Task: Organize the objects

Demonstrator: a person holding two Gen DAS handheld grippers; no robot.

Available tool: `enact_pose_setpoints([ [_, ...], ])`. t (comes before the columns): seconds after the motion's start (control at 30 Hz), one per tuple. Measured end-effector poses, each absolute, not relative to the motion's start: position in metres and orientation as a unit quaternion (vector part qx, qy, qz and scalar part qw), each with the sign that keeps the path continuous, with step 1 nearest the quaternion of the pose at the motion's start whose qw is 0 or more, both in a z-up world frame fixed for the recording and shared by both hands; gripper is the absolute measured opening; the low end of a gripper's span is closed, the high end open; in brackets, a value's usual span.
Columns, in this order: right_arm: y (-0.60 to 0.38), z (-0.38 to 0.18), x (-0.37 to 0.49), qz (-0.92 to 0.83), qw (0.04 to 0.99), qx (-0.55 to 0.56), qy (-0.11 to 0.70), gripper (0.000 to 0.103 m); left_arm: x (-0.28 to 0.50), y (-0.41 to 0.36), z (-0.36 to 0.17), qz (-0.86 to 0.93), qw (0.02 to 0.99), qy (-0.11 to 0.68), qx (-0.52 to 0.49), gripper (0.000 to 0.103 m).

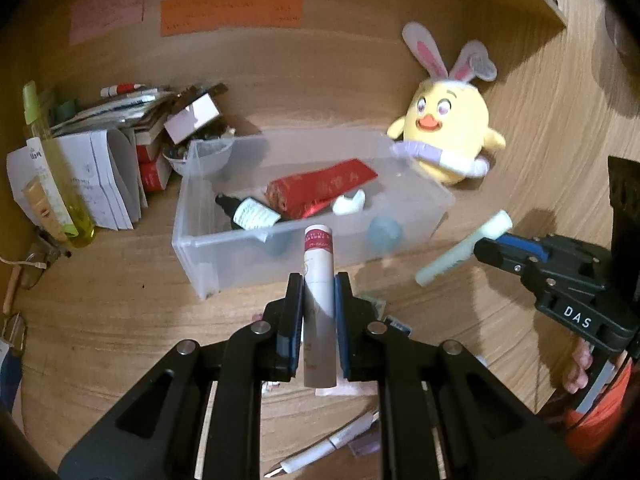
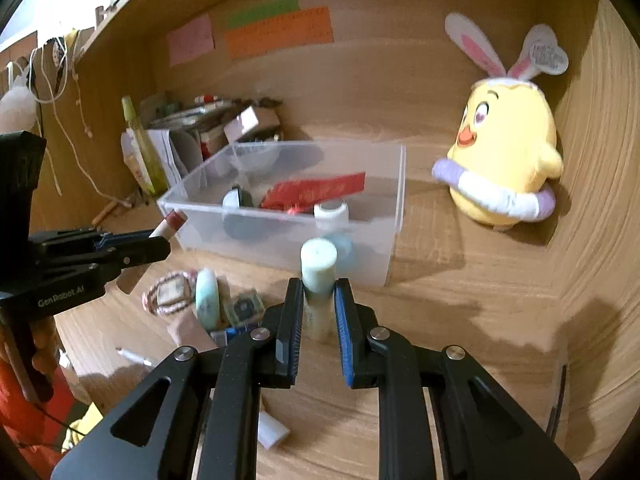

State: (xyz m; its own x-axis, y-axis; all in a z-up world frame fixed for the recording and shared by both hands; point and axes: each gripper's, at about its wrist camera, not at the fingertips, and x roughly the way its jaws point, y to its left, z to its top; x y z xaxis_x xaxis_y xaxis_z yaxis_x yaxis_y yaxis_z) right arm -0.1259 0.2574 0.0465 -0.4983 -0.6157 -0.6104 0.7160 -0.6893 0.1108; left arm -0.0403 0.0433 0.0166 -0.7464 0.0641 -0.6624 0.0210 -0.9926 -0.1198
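My left gripper (image 1: pixel 319 284) is shut on a white tube with a red band (image 1: pixel 318 276), held above the wooden desk just in front of the clear plastic bin (image 1: pixel 188 216). My right gripper (image 2: pixel 319 286) is shut on a pale green tube (image 2: pixel 318 268), also short of the bin (image 2: pixel 394 200). Each gripper shows in the other's view, the right one (image 1: pixel 486 248) at the right and the left one (image 2: pixel 160 240) at the left. Inside the bin lie a red packet (image 1: pixel 320 188), a dark dropper bottle (image 1: pixel 250 210), a white piece (image 1: pixel 350 202) and a blue ball (image 1: pixel 384 234).
A yellow plush chick (image 1: pixel 448 128) with rabbit ears stands right of the bin. Boxes, papers (image 1: pixel 100 176) and a green bottle (image 1: pixel 56 176) crowd the back left. A pen (image 1: pixel 328 446), a bracelet (image 2: pixel 170 294), a pale green item (image 2: pixel 208 298) and small packets lie on the desk near the grippers.
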Motion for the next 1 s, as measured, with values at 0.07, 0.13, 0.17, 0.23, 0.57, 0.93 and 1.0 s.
enact_pose_setpoints([
  [0.07,0.256,0.051,-0.128,-0.863,0.388,0.315,0.071,0.014,-0.041,0.041,0.02,0.934,0.013,-0.066,-0.351,0.014],
  [0.13,0.255,0.055,-0.129,-0.865,0.39,0.31,0.067,0.014,-0.043,0.039,0.024,0.936,0.014,-0.071,-0.346,0.014],
  [0.17,0.254,0.057,-0.129,-0.865,0.39,0.308,0.066,0.014,-0.044,0.037,0.025,0.936,0.015,-0.074,-0.343,0.014],
  [0.23,0.251,0.062,-0.13,-0.867,0.39,0.302,0.066,0.014,-0.045,0.034,0.029,0.937,0.017,-0.082,-0.339,0.014],
  [0.57,0.246,0.091,-0.136,-0.878,0.392,0.269,0.054,0.012,-0.058,0.024,0.041,0.942,0.022,-0.098,-0.322,0.014],
  [0.93,0.233,0.075,-0.151,-0.863,0.396,0.305,0.073,0.012,-0.083,0.015,0.039,0.939,0.023,-0.106,-0.326,0.014],
  [1.0,0.226,0.057,-0.15,-0.85,0.402,0.326,0.096,0.017,-0.087,0.011,0.036,0.937,0.024,-0.11,-0.331,0.014],
])
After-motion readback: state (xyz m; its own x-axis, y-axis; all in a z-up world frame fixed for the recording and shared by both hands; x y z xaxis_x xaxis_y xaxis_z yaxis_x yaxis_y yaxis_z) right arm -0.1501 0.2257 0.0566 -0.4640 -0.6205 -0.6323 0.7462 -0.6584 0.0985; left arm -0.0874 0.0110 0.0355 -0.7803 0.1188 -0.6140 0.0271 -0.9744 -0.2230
